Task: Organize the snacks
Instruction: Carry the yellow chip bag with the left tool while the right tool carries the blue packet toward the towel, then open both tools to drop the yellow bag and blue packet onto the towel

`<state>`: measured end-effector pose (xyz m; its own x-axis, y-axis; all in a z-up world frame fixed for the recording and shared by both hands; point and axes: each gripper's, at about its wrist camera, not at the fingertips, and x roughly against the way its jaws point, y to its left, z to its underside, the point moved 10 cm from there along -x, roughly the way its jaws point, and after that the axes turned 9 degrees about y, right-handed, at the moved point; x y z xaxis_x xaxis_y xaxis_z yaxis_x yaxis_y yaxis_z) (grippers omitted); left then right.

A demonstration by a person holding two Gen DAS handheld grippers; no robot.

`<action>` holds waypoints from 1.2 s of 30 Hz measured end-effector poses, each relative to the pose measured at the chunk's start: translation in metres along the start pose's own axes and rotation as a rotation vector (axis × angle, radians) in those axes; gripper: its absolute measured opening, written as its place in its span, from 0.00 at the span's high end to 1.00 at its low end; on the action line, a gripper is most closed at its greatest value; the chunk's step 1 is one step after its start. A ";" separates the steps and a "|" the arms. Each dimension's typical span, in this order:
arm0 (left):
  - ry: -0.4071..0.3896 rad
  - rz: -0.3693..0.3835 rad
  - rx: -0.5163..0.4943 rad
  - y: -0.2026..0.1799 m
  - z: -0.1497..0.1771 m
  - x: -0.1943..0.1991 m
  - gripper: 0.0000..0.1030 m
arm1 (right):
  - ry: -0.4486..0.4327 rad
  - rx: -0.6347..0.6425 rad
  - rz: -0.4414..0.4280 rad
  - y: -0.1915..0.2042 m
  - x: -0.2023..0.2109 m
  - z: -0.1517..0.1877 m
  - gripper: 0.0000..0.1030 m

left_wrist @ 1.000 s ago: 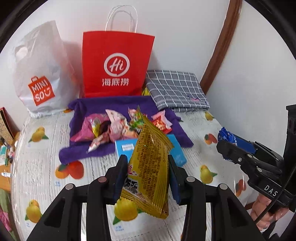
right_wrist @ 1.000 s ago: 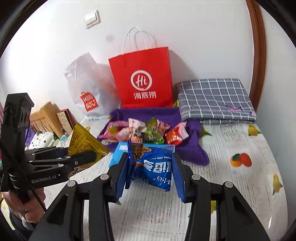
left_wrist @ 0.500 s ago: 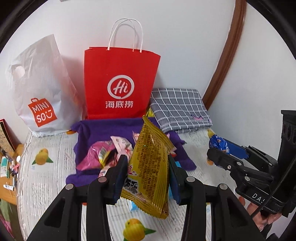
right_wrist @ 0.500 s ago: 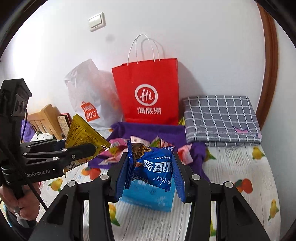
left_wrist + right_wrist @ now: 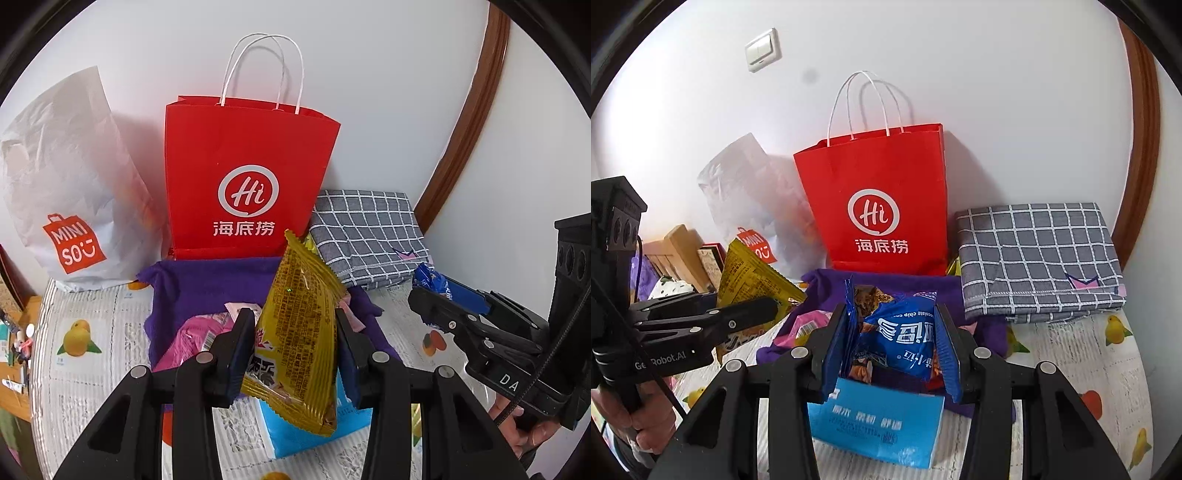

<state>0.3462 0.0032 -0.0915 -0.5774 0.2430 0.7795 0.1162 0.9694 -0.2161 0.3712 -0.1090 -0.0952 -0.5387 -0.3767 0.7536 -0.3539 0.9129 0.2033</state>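
My left gripper [image 5: 293,332] is shut on a yellow snack packet [image 5: 299,325], held upright above the table; the packet also shows in the right wrist view [image 5: 750,280]. My right gripper [image 5: 892,332] is shut on a blue cookie packet [image 5: 901,332], seen at the right of the left wrist view [image 5: 430,280]. A red paper bag [image 5: 247,177] with white handles stands open against the wall [image 5: 882,206]. In front of it lies a purple cloth [image 5: 207,284] with several loose snacks, such as a pink packet [image 5: 192,332]. A light blue box [image 5: 875,424] lies below the grippers.
A white Miniso plastic bag [image 5: 62,192] stands left of the red bag. A folded grey checked cloth [image 5: 1038,258] lies to the right. The table has a fruit-print cover [image 5: 85,350]. Wooden items and clutter [image 5: 679,254] sit at the far left.
Both grippers have risen and moved toward the red bag with their packets. The bag looks larger and nearer, and the snack pile has dropped lower in both views.
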 end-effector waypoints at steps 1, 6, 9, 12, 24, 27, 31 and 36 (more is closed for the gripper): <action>-0.001 -0.004 -0.001 0.001 -0.003 -0.002 0.61 | 0.003 -0.007 -0.003 -0.001 -0.004 -0.002 0.56; -0.001 -0.015 0.002 0.009 -0.010 -0.012 0.61 | 0.012 -0.023 -0.031 -0.002 -0.017 -0.009 0.56; 0.014 -0.018 0.012 0.016 -0.009 -0.025 0.61 | 0.016 -0.023 -0.034 -0.004 -0.026 -0.012 0.56; 0.035 -0.017 0.026 0.022 -0.013 -0.037 0.61 | 0.034 -0.027 -0.031 -0.009 -0.039 -0.010 0.56; 0.052 -0.030 0.019 0.033 -0.025 -0.062 0.61 | 0.098 -0.027 -0.017 -0.025 -0.075 -0.022 0.56; 0.058 -0.041 0.017 0.040 -0.024 -0.068 0.61 | 0.116 -0.019 -0.006 -0.025 -0.088 -0.022 0.56; 0.077 -0.047 0.035 0.050 -0.023 -0.078 0.61 | 0.149 0.008 0.013 -0.027 -0.105 -0.015 0.56; 0.115 -0.053 0.040 0.053 -0.018 -0.096 0.61 | 0.187 0.025 0.017 -0.036 -0.117 -0.008 0.56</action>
<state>0.4220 0.0323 -0.1673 -0.4850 0.1961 0.8523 0.0544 0.9794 -0.1944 0.4529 -0.0966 -0.1853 -0.3939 -0.3237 0.8602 -0.3664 0.9136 0.1760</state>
